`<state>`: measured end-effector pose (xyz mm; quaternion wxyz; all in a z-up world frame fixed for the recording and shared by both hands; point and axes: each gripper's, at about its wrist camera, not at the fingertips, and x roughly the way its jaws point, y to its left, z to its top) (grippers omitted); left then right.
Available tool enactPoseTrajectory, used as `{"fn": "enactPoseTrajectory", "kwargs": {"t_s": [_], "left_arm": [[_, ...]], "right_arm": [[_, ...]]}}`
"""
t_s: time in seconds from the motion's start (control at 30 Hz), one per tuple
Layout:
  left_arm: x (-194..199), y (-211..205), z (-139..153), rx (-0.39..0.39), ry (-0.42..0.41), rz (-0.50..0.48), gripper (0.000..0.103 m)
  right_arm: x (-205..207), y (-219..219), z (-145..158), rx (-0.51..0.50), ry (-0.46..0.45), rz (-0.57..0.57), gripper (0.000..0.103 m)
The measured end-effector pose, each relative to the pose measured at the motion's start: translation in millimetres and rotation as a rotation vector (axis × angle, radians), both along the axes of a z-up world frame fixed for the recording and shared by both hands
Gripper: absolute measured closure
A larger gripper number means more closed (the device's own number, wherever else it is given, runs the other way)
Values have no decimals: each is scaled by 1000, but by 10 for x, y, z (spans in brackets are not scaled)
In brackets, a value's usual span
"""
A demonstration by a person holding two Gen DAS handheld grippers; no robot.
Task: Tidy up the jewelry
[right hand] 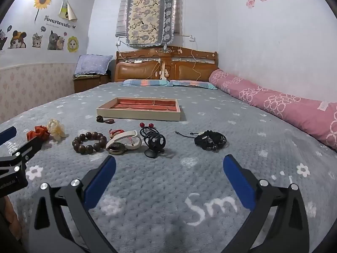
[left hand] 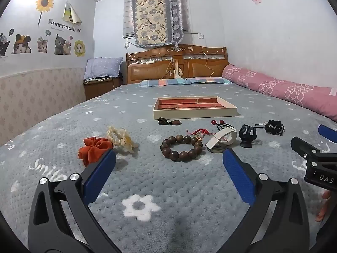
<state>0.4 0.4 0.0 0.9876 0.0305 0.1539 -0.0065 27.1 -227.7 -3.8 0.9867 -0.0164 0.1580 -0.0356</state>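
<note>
A cream tray with red compartments (left hand: 194, 113) (right hand: 139, 113) lies on the grey bedspread. In front of it lie a wooden bead bracelet (left hand: 181, 147) (right hand: 89, 142), a white bangle (left hand: 222, 139) (right hand: 126, 141), a red cord (left hand: 198, 131), a black claw clip (left hand: 247, 135) (right hand: 154, 142), a black bracelet bundle (left hand: 273, 126) (right hand: 210, 140), an orange scrunchie (left hand: 94, 149) (right hand: 38, 133), a cream scrunchie (left hand: 121, 138) (right hand: 55, 128) and a dark pendant (left hand: 168, 121) (right hand: 105, 119). My left gripper (left hand: 169, 158) is open and empty before the beads. My right gripper (right hand: 169, 162) is open and empty, nearer than the clip.
A red-bead hair tie (left hand: 221, 124) (right hand: 147, 127) lies behind the bangle. A pink rolled quilt (left hand: 284, 88) (right hand: 273, 103) runs along the right wall. The wooden headboard (left hand: 177, 65) and striped pillows (left hand: 185, 81) stand at the far end. A bedside cabinet (left hand: 99, 86) is at left.
</note>
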Motion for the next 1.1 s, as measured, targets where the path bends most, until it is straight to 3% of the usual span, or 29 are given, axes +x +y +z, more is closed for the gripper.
{"fn": "enactPoseTrajectory", "kwargs": {"t_s": [1.1], "left_arm": [[6,28,-22,0,11,1,5]], "right_arm": [[-18,-13,4,26,-1,-1,4]]}}
